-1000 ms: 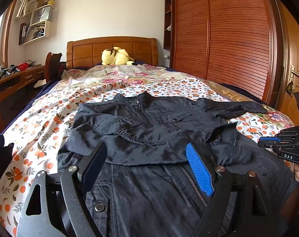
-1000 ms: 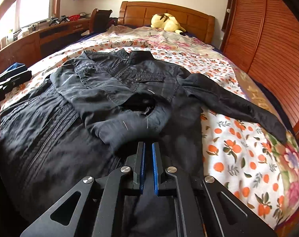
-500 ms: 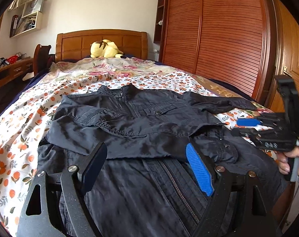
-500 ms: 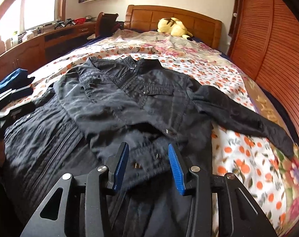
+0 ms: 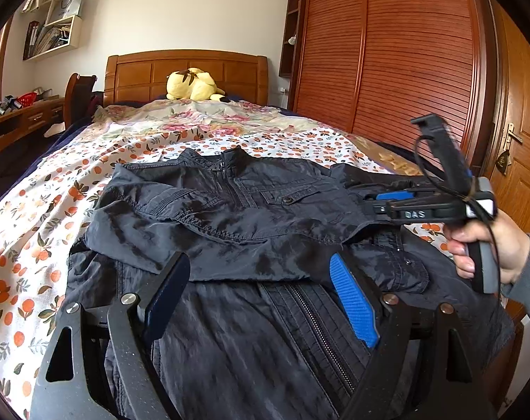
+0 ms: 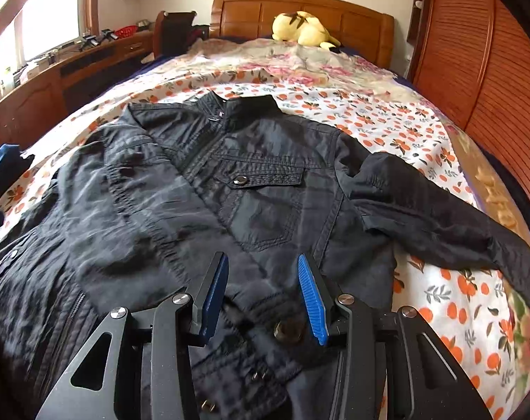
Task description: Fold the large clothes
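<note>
Dark jacket (image 6: 257, 189) flat on bed (image 6: 422, 129), front up, zipped, just ahead of both hand-held grippers. Long axis runs collar-to-hem; collar points away toward headboard (image 6: 300, 10), hem nearest. One sleeve folded across chest, other sleeve (image 6: 440, 224) stretched out beyond right hand-held gripper (image 6: 263, 297). Fabric creased, snap chest pocket. Right jaws have just been opening, now part-spread, nothing pinched. Left hand-held gripper (image 5: 261, 301) spread wide, empty, above hem. Plush toy (image 6: 303, 28) by headboard.
</note>
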